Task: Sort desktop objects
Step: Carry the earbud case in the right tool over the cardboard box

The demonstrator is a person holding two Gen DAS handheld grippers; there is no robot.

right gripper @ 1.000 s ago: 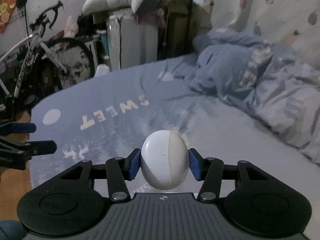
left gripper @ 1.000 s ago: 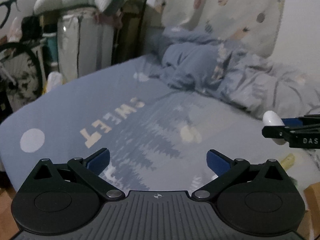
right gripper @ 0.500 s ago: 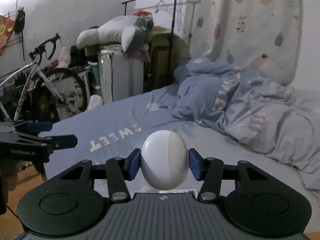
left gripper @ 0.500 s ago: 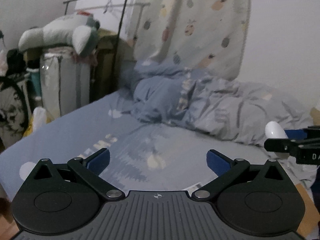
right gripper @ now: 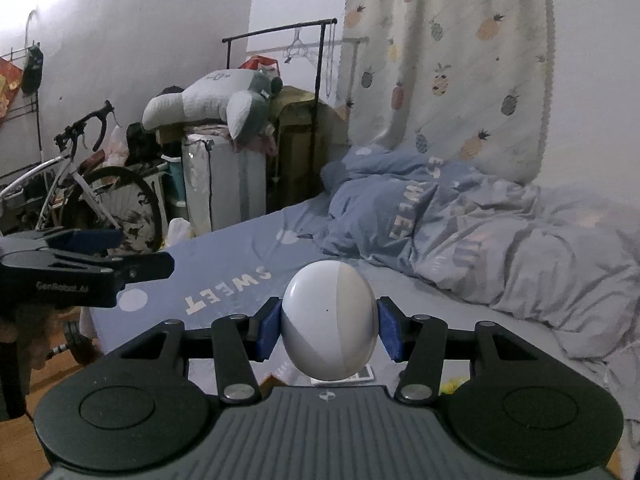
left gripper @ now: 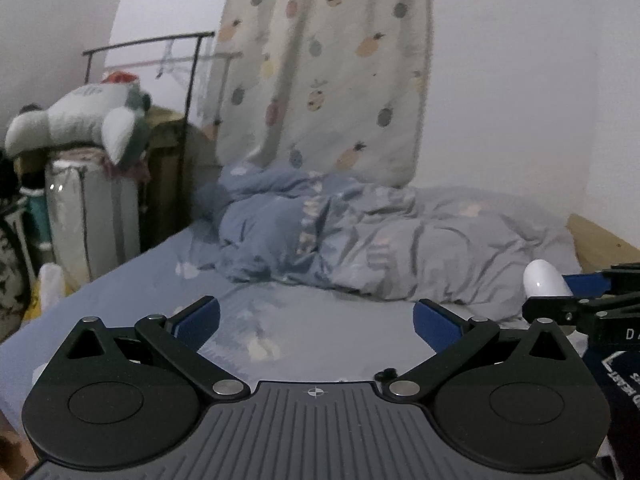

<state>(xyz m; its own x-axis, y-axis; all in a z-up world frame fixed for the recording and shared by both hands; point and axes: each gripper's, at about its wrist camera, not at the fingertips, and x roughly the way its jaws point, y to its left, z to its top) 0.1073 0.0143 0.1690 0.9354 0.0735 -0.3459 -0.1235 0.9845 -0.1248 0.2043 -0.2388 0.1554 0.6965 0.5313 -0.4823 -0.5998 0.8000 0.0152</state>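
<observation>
A smooth white egg-shaped plastic object (right gripper: 329, 322) is sitting squeezed between the two blue pads of the right tongs (right gripper: 328, 330), which are closing on its sides and holding it up in the air above the near edge of the bed with the blue printed sheet (right gripper: 224, 268). One half of the egg's face is looking slightly greyer than the other, and a tiny dark dot is showing near its middle. In the left wrist view the same egg (left gripper: 546, 280) is peeking out at the far right, with the right tongs (left gripper: 576, 300) gripping it beside the bed's wooden frame.

The left tongs (left gripper: 316, 320) are standing wide apart and holding nothing, with only the bed sheet showing between the blue pads (left gripper: 198, 316). In the right wrist view the left tongs (right gripper: 96, 252) are hovering to the left of the egg, off the bed's side edge.

Beyond the egg, a crumpled blue-grey duvet (right gripper: 460, 220) is lying heaped at the far end of the bed, under a cream curtain printed with pineapples (right gripper: 448, 60). To the left of the bed, a white and grey plush toy (right gripper: 216, 100) is resting on stacked storage, and a white bicycle (right gripper: 80, 184) is leaning by the wall.
</observation>
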